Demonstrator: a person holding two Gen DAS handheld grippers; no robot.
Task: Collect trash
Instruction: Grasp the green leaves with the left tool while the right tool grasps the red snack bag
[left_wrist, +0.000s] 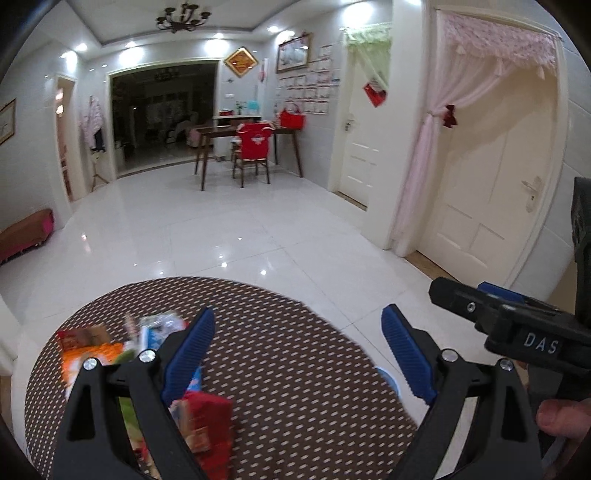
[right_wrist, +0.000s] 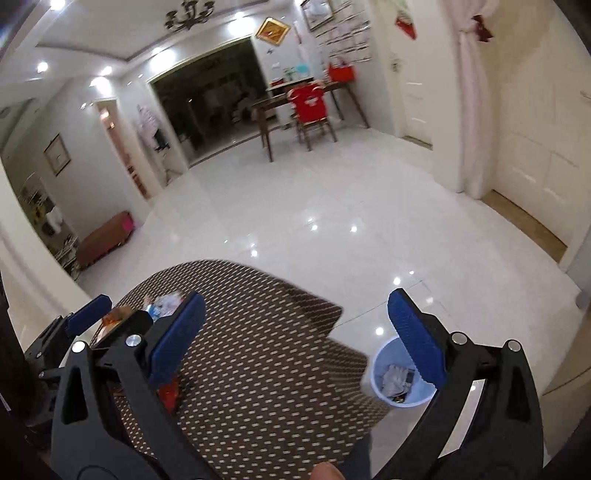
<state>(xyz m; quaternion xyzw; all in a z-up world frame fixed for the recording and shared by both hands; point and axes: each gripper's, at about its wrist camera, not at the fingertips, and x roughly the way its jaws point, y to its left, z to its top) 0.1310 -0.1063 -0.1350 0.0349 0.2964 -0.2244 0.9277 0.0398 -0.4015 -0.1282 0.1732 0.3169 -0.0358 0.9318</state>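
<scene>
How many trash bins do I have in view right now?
1: a light blue bin on the floor off the table's right edge, already holding crumpled trash. The left wrist view shows only a sliver of it; others may be hidden.

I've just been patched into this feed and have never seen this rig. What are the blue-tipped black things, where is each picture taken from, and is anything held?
Each is a hand-held gripper carried by a person, with a camera looking along its fingers. One picture looks from the left hand-held gripper, the other from the right hand-held gripper. Both are open and hold nothing. Below is a round table with snack wrappers and a red carton at its left. A blue bin on the floor already holds trash.
</scene>
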